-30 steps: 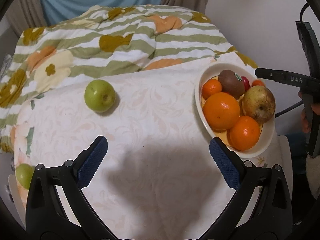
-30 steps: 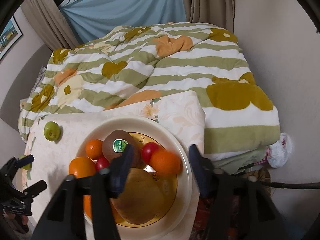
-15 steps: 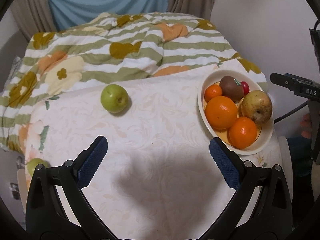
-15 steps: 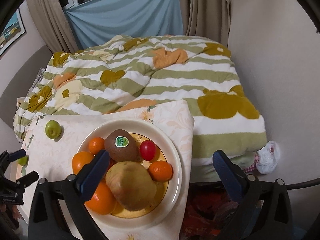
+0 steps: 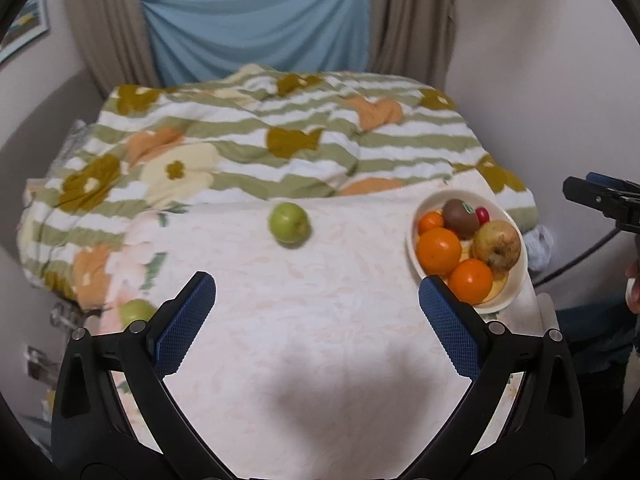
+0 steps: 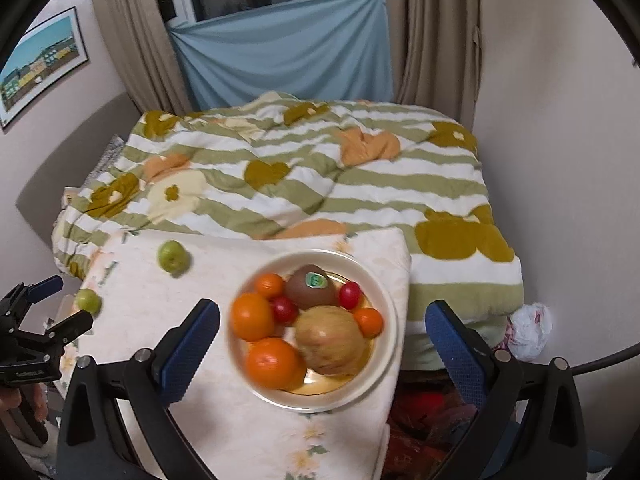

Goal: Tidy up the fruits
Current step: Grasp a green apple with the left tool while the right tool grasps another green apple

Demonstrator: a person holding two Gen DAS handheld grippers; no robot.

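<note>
Where a second ago the right gripper [image 6: 322,342] stood half closed low over the fruit, its blue-padded jaws now stand spread wide with nothing between them, and it has drawn up and back from the round cream bowl [image 6: 384,300]. The bowl sits at the right end of the pale floral-patterned tablecloth [image 5: 320,320], holding a large brownish apple [image 6: 332,340], a brown kiwi with a green sticker [image 6: 312,286], several oranges and small red fruits. The small orange that lay between the jaws before now rests in the bowl beside the apple. The left gripper [image 5: 316,324] is likewise released and empty, as it was, and has also pulled back, so more of the striped flowered quilt [image 5: 280,140] shows. One green apple [image 5: 289,222] lies on the cloth well left of the bowl; another green apple [image 5: 136,312] sits at the cloth's left edge.
</note>
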